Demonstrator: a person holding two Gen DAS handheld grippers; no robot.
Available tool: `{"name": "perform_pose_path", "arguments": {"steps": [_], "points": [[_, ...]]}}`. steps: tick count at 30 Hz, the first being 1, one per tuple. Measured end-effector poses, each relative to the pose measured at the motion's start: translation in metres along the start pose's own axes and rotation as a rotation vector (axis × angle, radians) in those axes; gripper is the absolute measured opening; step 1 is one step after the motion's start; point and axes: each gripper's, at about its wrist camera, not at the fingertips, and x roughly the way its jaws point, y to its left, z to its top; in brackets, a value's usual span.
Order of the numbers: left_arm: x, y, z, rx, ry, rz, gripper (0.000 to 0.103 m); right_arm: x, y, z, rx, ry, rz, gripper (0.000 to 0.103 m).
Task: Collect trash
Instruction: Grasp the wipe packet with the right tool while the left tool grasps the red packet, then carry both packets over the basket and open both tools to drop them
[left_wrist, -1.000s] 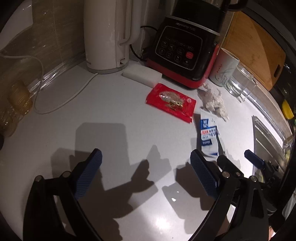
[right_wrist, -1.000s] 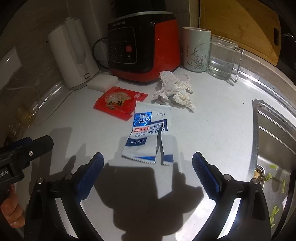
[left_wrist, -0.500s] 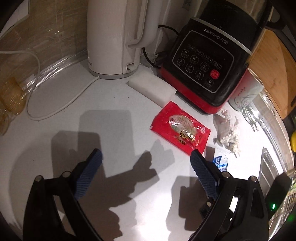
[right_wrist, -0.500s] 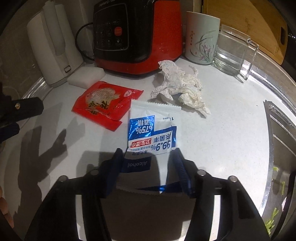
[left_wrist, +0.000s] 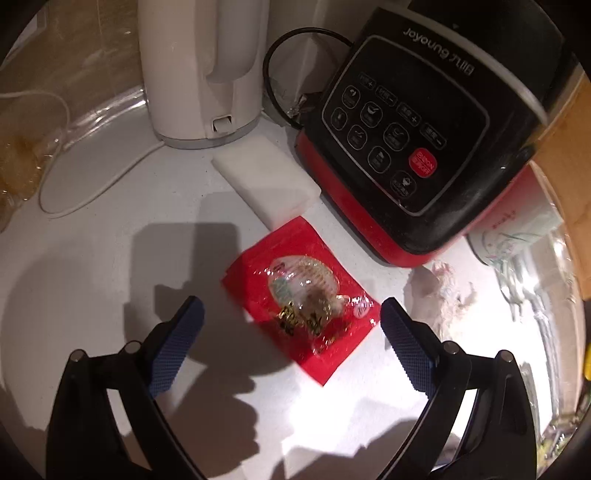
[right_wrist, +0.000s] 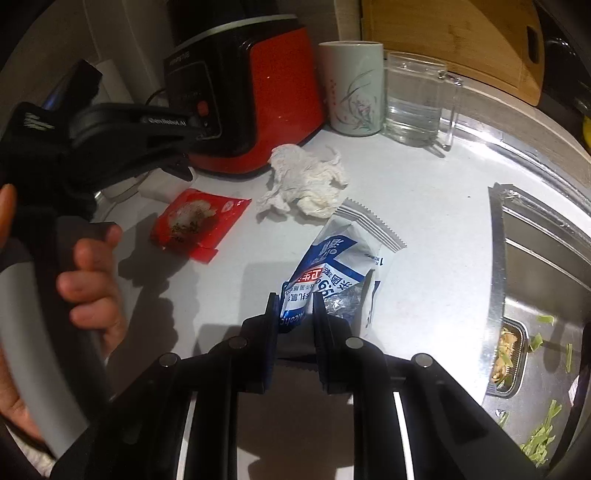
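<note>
Right gripper (right_wrist: 294, 301) fingers just closed, pinching 1 wipe packet (right_wrist: 334, 273); left gripper (left_wrist: 291, 321) fingers spread over 1 red wrapper (left_wrist: 301, 295).

Bare countertop (left_wrist: 92, 280) is left open before the red wrapper (left_wrist: 301, 301); behind it, passage is blocked by sponge (left_wrist: 267, 184) and blender base (left_wrist: 417, 136).

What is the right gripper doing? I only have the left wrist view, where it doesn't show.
Observer: The right gripper has just been closing; its fingers now pinch the blue and white wipe packet, crumpling it.
Operator: Any trash besides the red wrapper and tissue I see?
Observer: Only that packet; it lies between the tissue and the sink.
Operator: What's in the sink?
Observer: Green vegetable scraps and a small metal strainer holding bits.
</note>
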Motion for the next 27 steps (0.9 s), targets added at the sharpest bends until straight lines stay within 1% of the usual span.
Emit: {"name": "perform_pose_path", "arguments": {"steps": [3,7,12,15,17,19,20,21,22,24,27], "points": [[0.015,-0.008,0.003,-0.051,0.031,0.03,0.092,-0.014,-0.013,-0.001,-0.001,-0.014,-0.017,0.019],[0.036,-0.013,0.004,-0.093,0.058,0.117,0.092,-0.028,-0.028,-0.005,0.012,-0.028,-0.032,0.019],[0.059,-0.008,0.002,-0.156,0.122,0.164,0.092,-0.039,-0.046,-0.009,0.04,-0.036,-0.031,0.019],[0.061,-0.008,-0.002,-0.138,0.097,0.197,0.085,-0.042,-0.048,-0.011,0.043,-0.037,-0.029,0.019],[0.059,-0.007,-0.004,-0.136,0.082,0.213,0.077,-0.044,-0.048,-0.013,0.041,-0.041,-0.026,0.019],[0.055,-0.006,-0.005,-0.122,0.062,0.207,0.053,-0.046,-0.048,-0.014,0.039,-0.042,-0.022,0.019],[0.054,-0.005,-0.004,-0.11,0.06,0.199,0.046,-0.048,-0.047,-0.015,0.038,-0.044,-0.02,0.019],[0.053,-0.004,-0.005,-0.095,0.061,0.187,0.031,-0.049,-0.046,-0.015,0.038,-0.046,-0.018,0.019],[0.053,-0.003,-0.005,-0.084,0.066,0.176,0.022,-0.051,-0.044,-0.016,0.037,-0.048,-0.015,0.019],[0.049,0.004,-0.006,-0.071,0.072,0.153,0.016,-0.055,-0.042,-0.018,0.033,-0.052,-0.007,0.019],[0.044,0.015,-0.005,-0.051,0.082,0.114,0.012,-0.062,-0.034,-0.021,0.012,-0.062,0.004,0.019]]}}
